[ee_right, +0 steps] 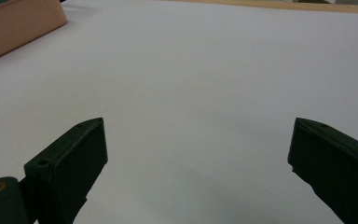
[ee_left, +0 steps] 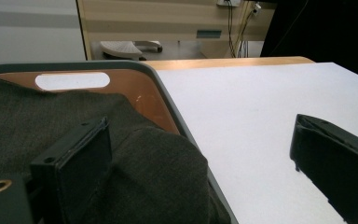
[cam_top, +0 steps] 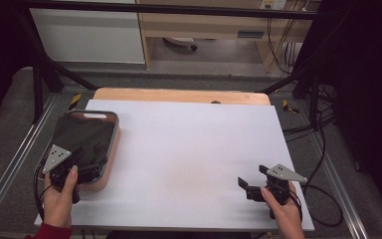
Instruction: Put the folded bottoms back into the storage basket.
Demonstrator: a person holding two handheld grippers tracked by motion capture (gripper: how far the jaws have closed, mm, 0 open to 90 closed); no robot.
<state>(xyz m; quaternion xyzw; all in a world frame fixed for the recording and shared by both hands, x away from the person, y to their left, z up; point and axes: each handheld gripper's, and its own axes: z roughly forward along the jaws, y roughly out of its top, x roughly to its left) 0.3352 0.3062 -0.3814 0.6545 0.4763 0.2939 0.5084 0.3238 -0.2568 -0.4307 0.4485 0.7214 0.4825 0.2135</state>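
Left gripper (ee_left: 200, 154) wide over dark cloth (ee_left: 37, 121) in tray (ee_left: 168, 100), right gripper (ee_right: 198, 154) likewise wide, seemingly above bare table (ee_right: 205, 70)

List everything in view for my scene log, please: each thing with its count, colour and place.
tray: one, tan wood with a grey rim and a handle slot, at the table's left edge
cloth: one, dark grey, bunched inside the tray
table sheet: one, white, covering the tabletop
tabletop: one, light wood, showing along the far edge
left hand-held gripper: one, black with a grey plate, over the tray's near end, jaws open, one jaw above the cloth
right hand-held gripper: one, black with a grey plate, near the table's right front, jaws open over bare sheet
hands: two, each holding a gripper; the left has a red sleeve
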